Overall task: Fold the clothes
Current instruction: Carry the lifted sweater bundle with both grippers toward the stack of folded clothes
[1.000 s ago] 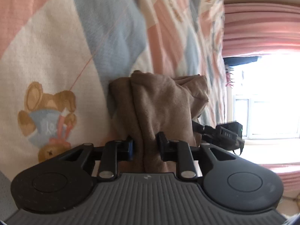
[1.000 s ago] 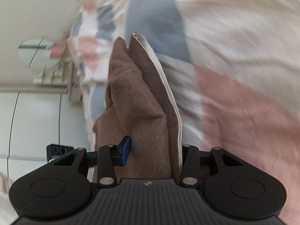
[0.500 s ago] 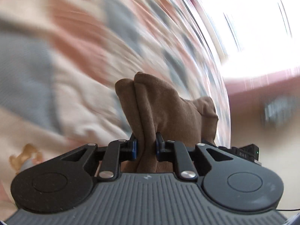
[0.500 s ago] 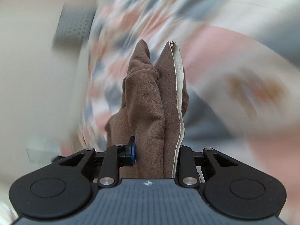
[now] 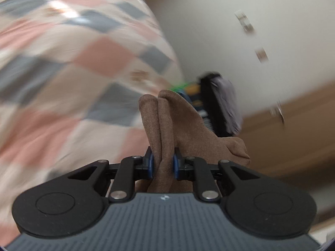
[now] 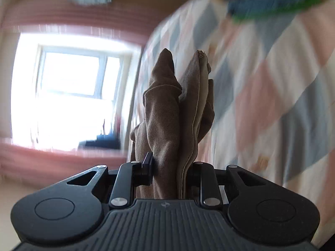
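- The left gripper (image 5: 163, 165) is clamped on a bunched fold of the brown garment (image 5: 180, 125); its blue-padded fingers (image 5: 150, 163) press the cloth from both sides with only fabric between them.
- From the left wrist view, the garment rises past the fingertips in two rounded folds, and a loose part spills over to the right of the jaws.
- The right gripper (image 6: 172, 167) is likewise closed on the brown garment (image 6: 167, 113), gripping a thicker bundle of layers, so its jaws stand further apart than the left pair.
- In the right wrist view, a pale stitched hem (image 6: 195, 113) runs up the right-hand layer, and two peaks of cloth stand above the jaws.
- The garment is held up in the air between both grippers, off the checked quilt (image 5: 62, 62), whose pink, grey-blue and cream diamonds are blurred.
- The quilt (image 6: 272, 83) fills the right side of the right wrist view; a bright window (image 6: 71, 87) with a pink curtain (image 6: 62, 21) lies to the left.
- A pale wall (image 5: 230, 41) and a blurred dark object (image 5: 217, 104) sit beyond the quilt's edge in the left wrist view.
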The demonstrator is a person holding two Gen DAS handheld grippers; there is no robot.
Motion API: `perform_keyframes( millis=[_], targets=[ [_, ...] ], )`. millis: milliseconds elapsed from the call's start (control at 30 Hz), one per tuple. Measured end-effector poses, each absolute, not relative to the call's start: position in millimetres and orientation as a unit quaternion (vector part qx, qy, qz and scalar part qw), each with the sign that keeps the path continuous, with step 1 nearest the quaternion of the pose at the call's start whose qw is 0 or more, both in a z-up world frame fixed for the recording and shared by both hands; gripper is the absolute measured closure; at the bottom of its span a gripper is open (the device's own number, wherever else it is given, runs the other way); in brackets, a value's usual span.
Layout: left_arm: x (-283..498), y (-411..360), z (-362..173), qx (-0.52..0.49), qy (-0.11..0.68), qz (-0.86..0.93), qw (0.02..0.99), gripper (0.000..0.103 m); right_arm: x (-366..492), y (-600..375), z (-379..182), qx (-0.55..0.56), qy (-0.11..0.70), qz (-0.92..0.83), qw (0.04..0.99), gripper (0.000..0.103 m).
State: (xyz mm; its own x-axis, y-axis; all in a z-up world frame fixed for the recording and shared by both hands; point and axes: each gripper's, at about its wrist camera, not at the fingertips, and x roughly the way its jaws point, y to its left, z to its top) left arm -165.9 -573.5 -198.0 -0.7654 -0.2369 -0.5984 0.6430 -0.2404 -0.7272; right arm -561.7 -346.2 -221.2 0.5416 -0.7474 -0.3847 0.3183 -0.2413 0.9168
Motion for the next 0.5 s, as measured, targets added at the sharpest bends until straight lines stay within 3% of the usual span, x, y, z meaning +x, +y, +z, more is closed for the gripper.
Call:
perform_keyframes(
  millis=[300,500],
  targets=[
    [-452,-728,-122,0.243,0.423,-0.856,0.172,0.089,-743,-385,-193,0.547,-0.344,-0.532,0.548,0.080],
    [-583,-808,-122,0.265,0.393,-0.868,0.146,0.089,-822,-453,-221,0.524,-0.397,-0.555,0.510,0.080]
  ],
)
